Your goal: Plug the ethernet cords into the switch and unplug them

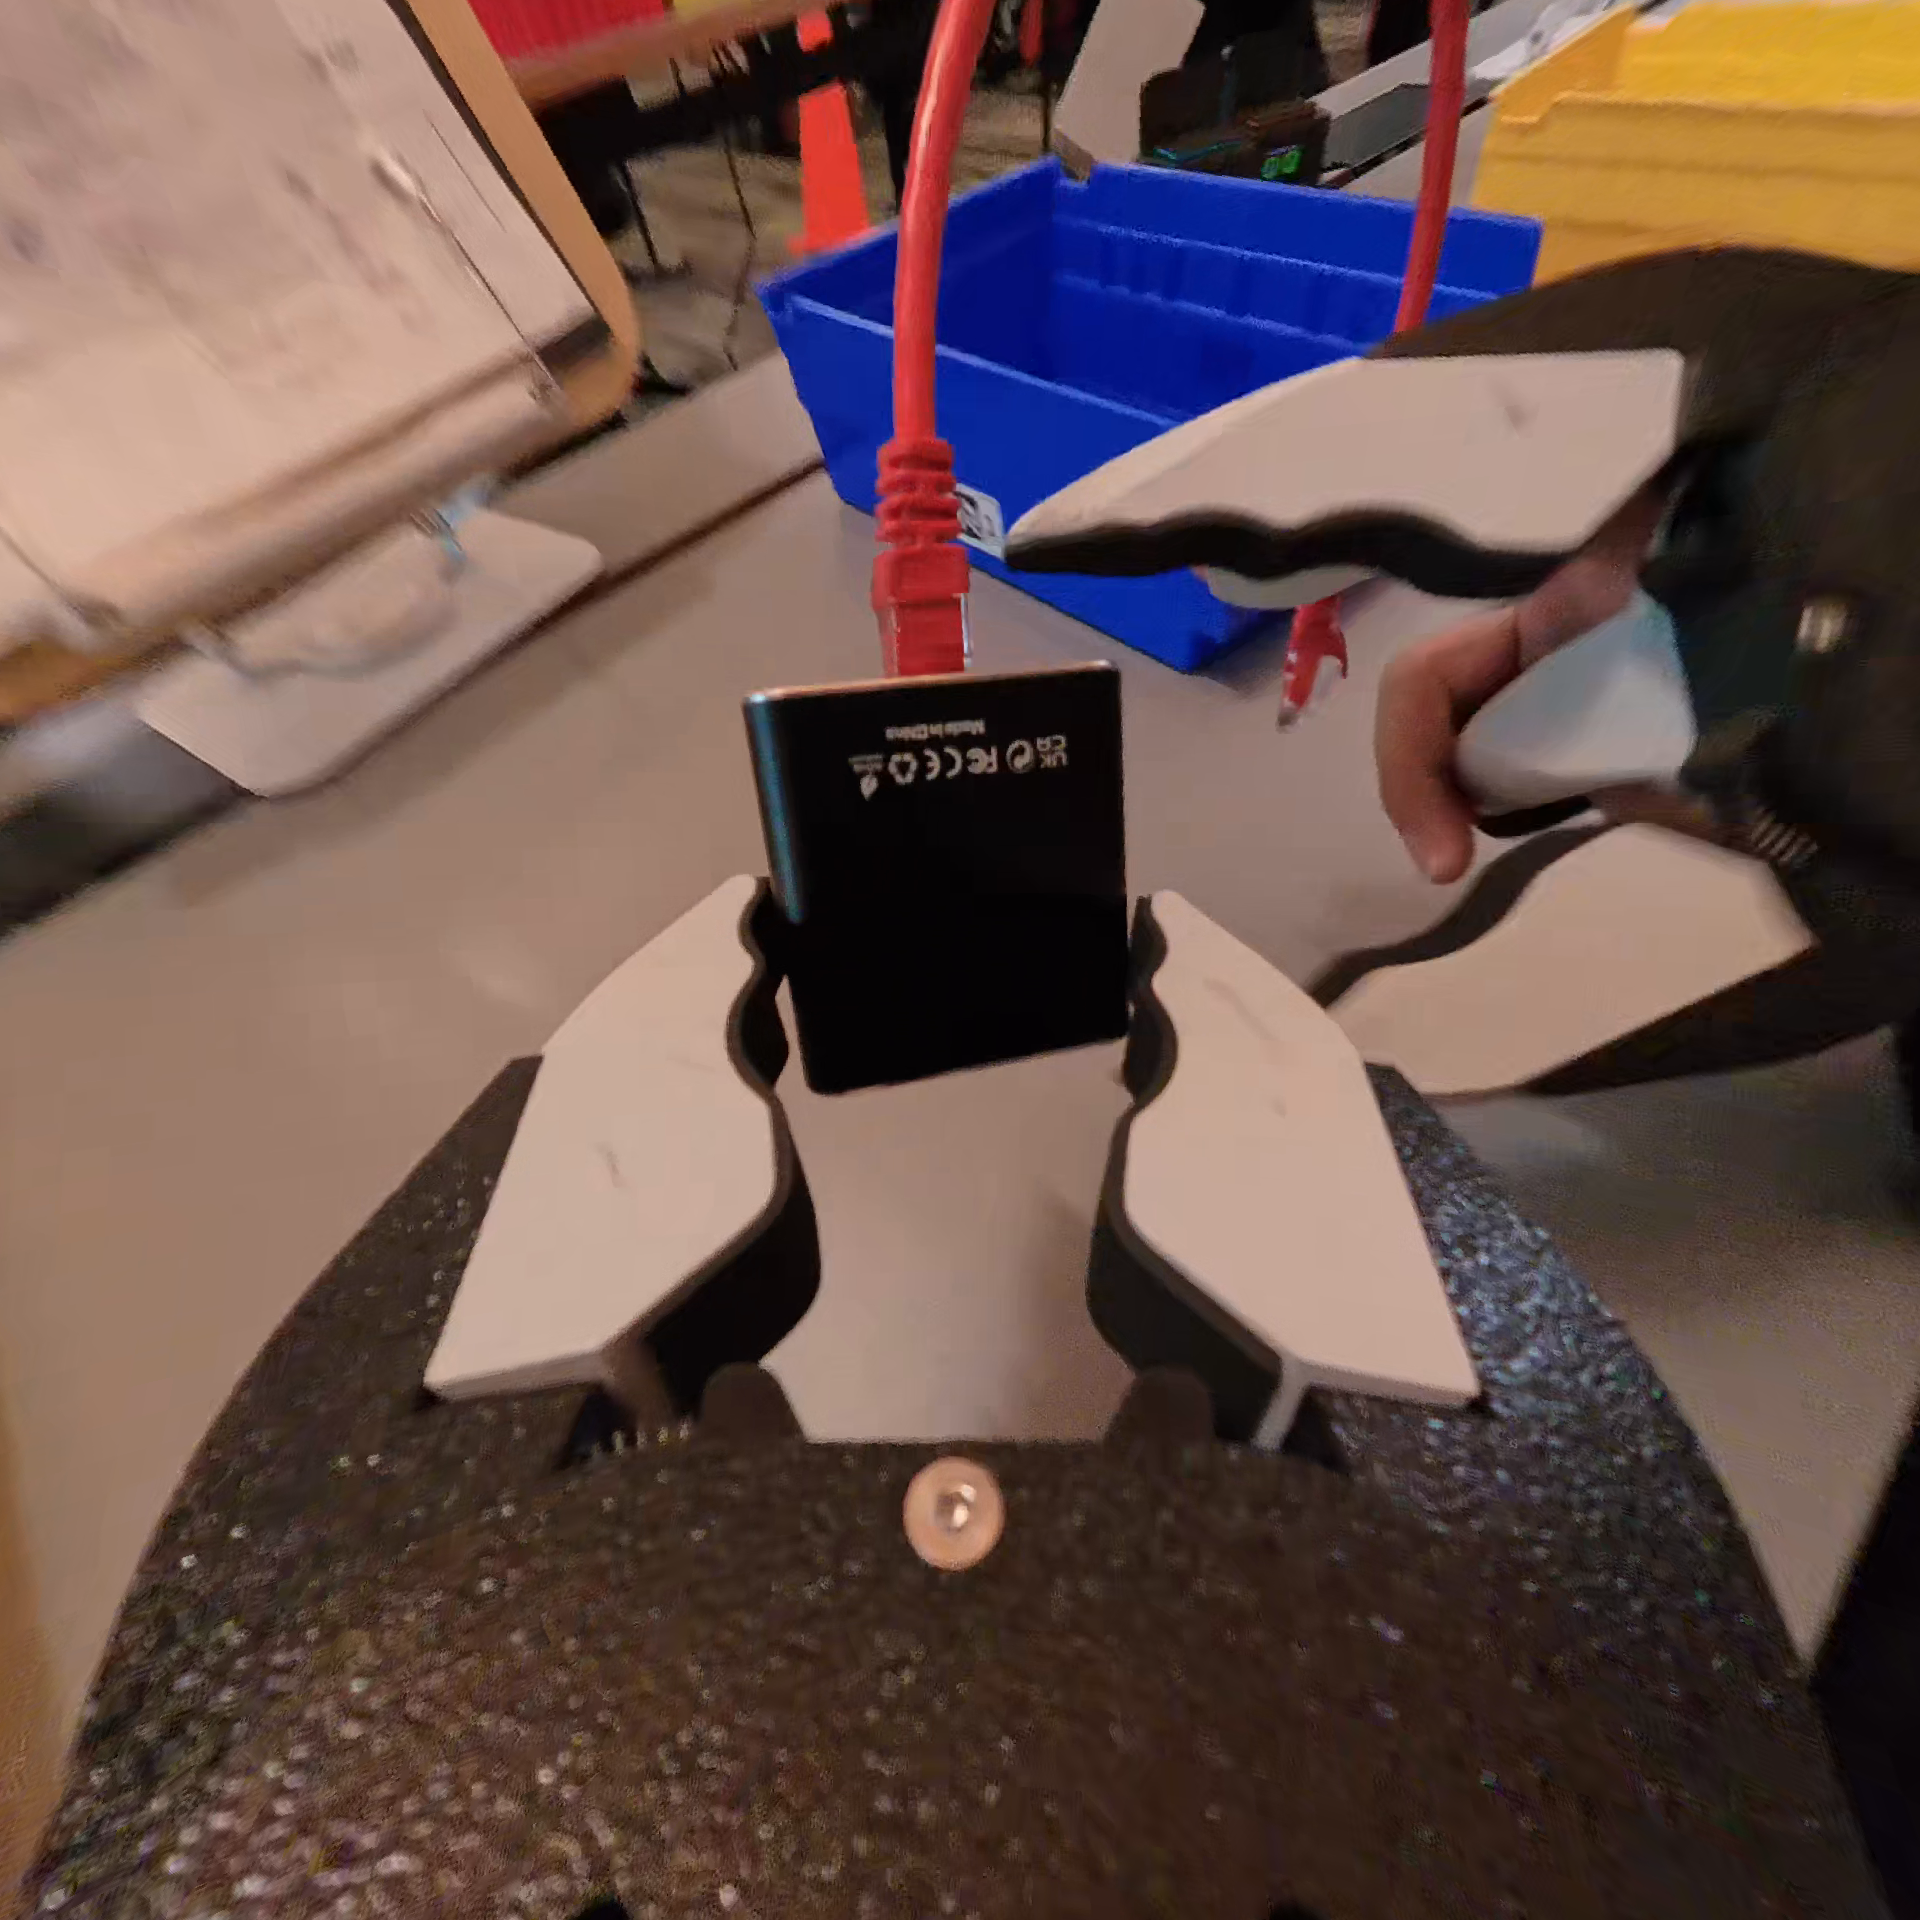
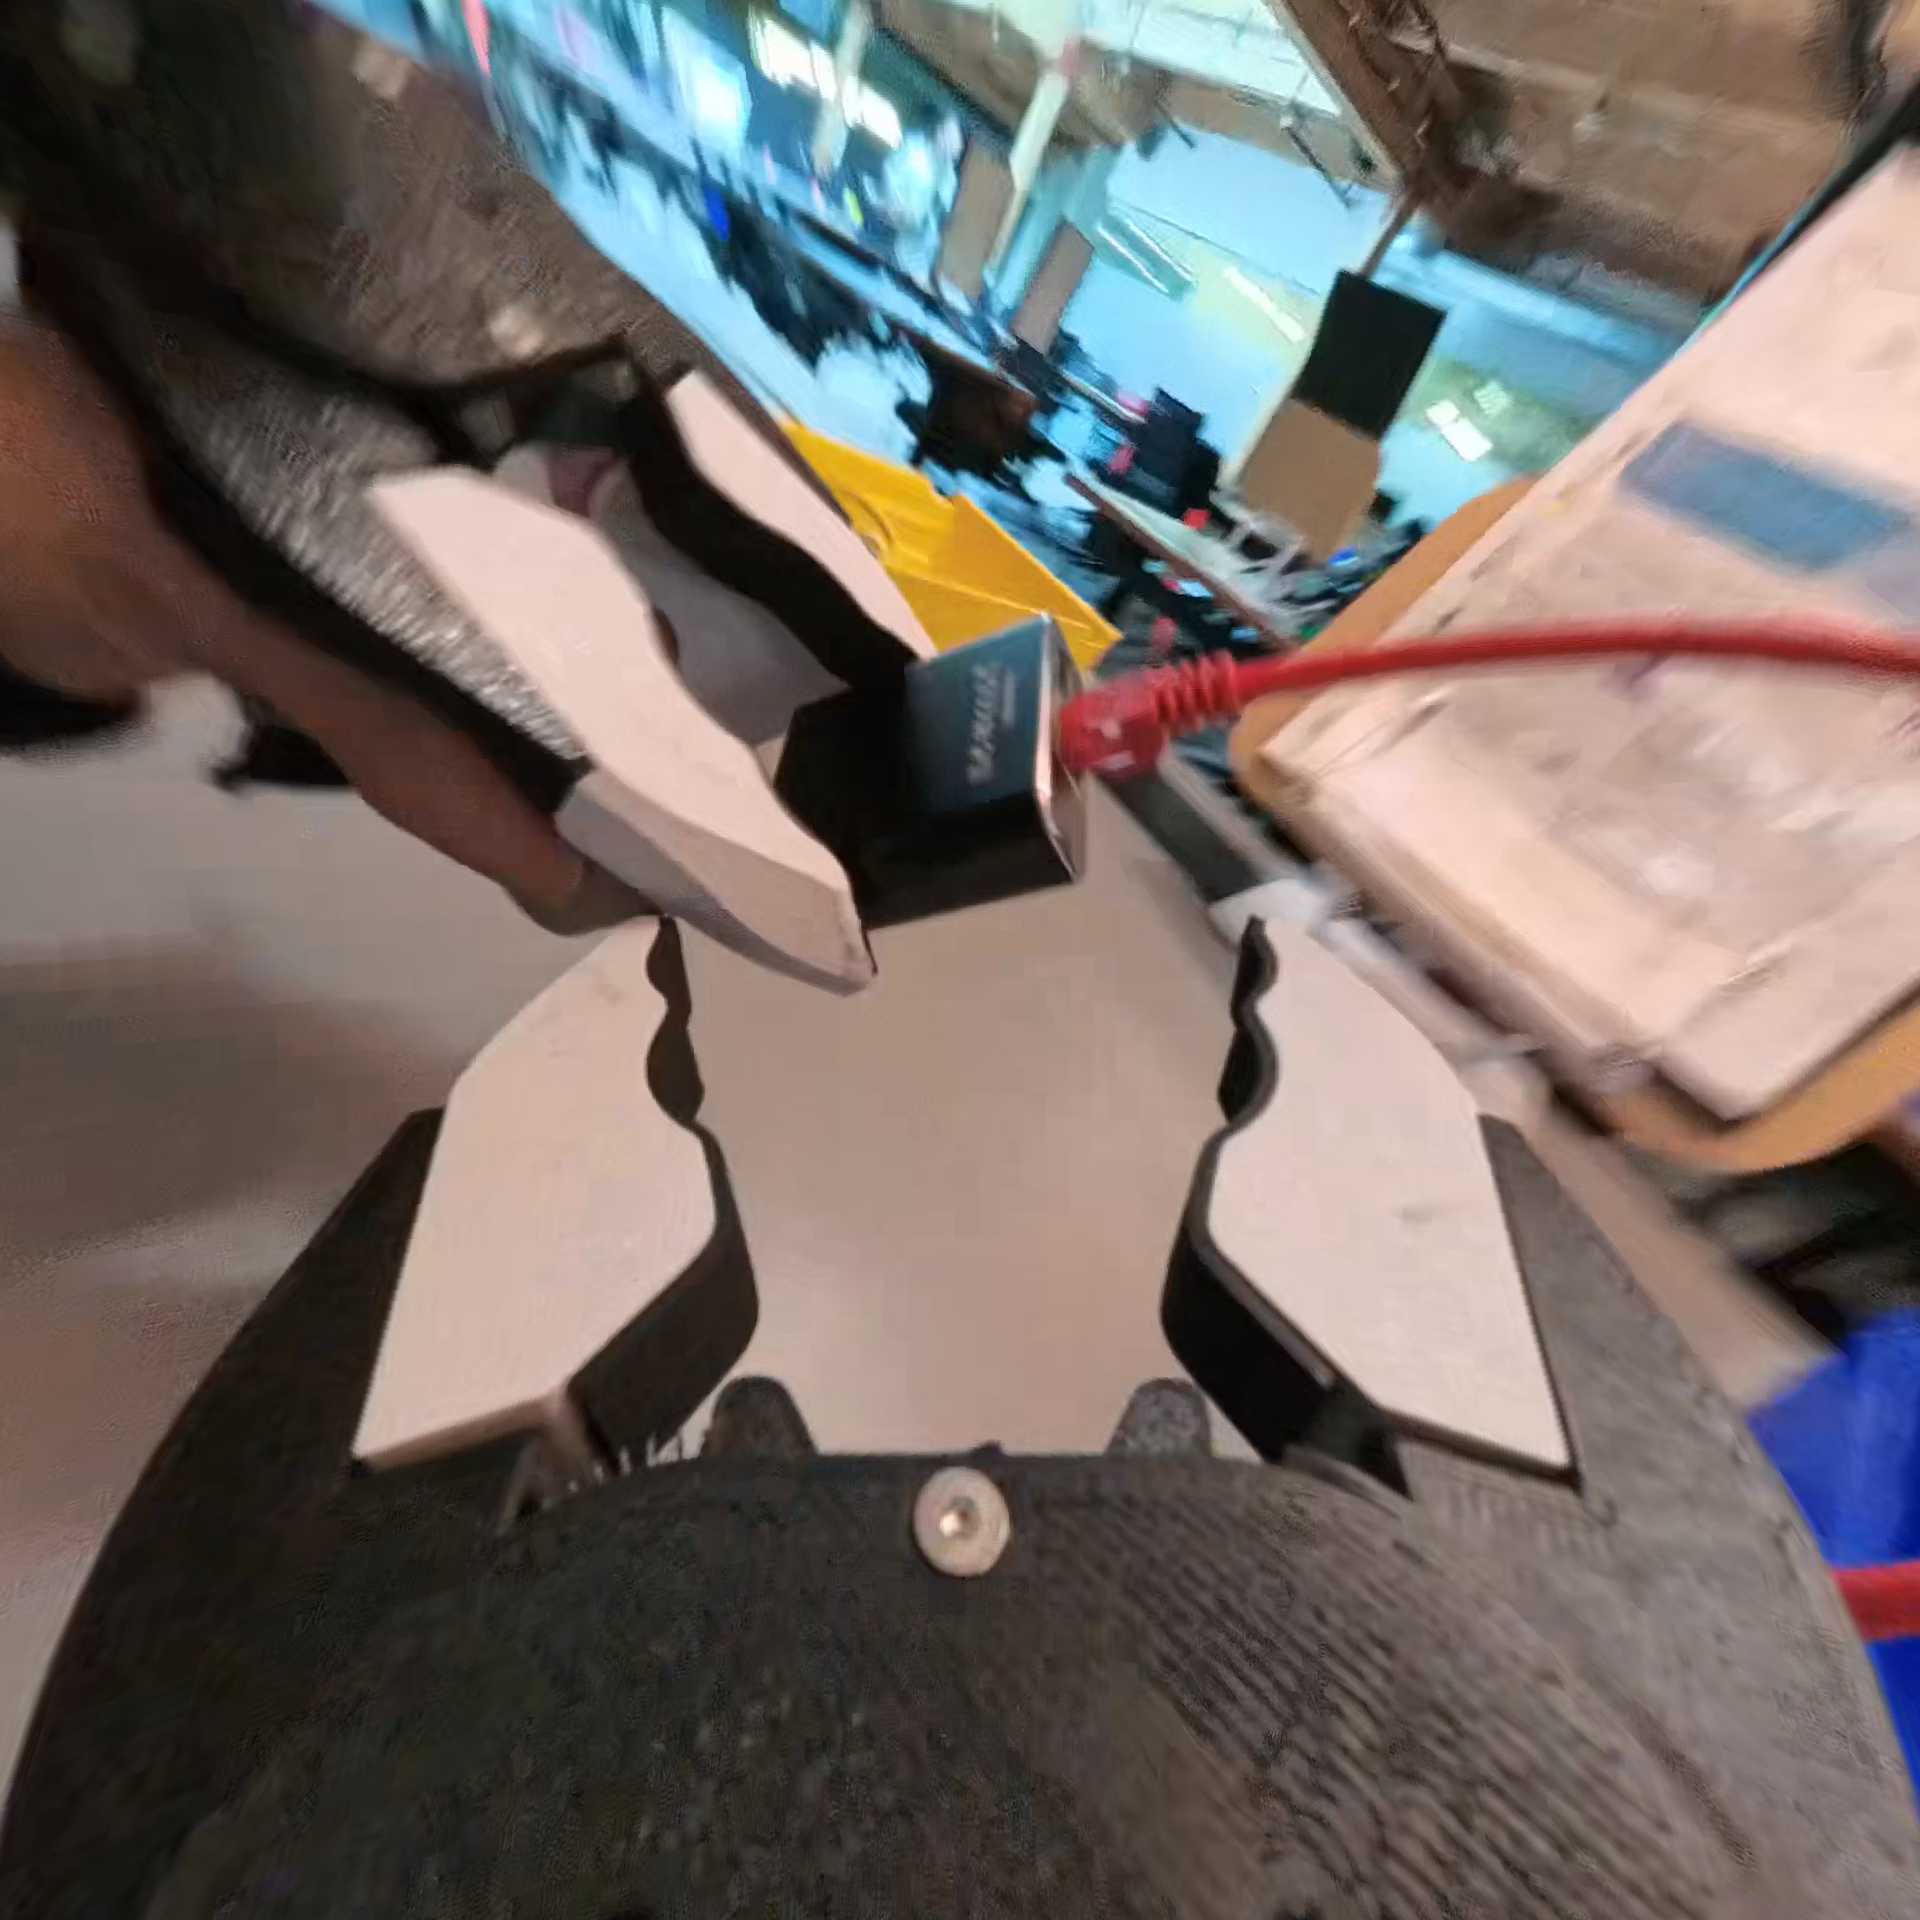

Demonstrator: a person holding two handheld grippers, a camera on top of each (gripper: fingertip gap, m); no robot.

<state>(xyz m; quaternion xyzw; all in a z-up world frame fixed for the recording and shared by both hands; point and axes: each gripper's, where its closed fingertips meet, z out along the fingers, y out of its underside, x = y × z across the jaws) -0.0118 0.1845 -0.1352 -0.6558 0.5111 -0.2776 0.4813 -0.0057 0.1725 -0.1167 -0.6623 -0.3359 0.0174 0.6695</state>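
My left gripper [image 1: 951, 914] is shut on a small black switch [image 1: 935, 790] and holds it above the grey table [image 1: 468, 935]. A red ethernet cord [image 1: 920, 312] is plugged into the switch's far end by its red plug [image 1: 920, 613]. A second red cord [image 1: 1439, 156] hangs to the right; its plug [image 1: 1311, 665] dangles free beside my right gripper [image 1: 1174, 769], which is wide open and empty. In the right wrist view my right gripper [image 2: 956, 935] is open just below the switch [image 2: 966, 769], the left gripper [image 2: 894, 810] and the plugged-in plug [image 2: 1132, 717].
A blue bin [image 1: 1143, 343] stands on the table behind the switch, with a yellow bin [image 1: 1714, 135] at the back right. A tilted board on a stand [image 1: 260, 260] is at the left; it also shows in the right wrist view [image 2: 1610, 727]. An orange cone [image 1: 831, 156] stands beyond the table.
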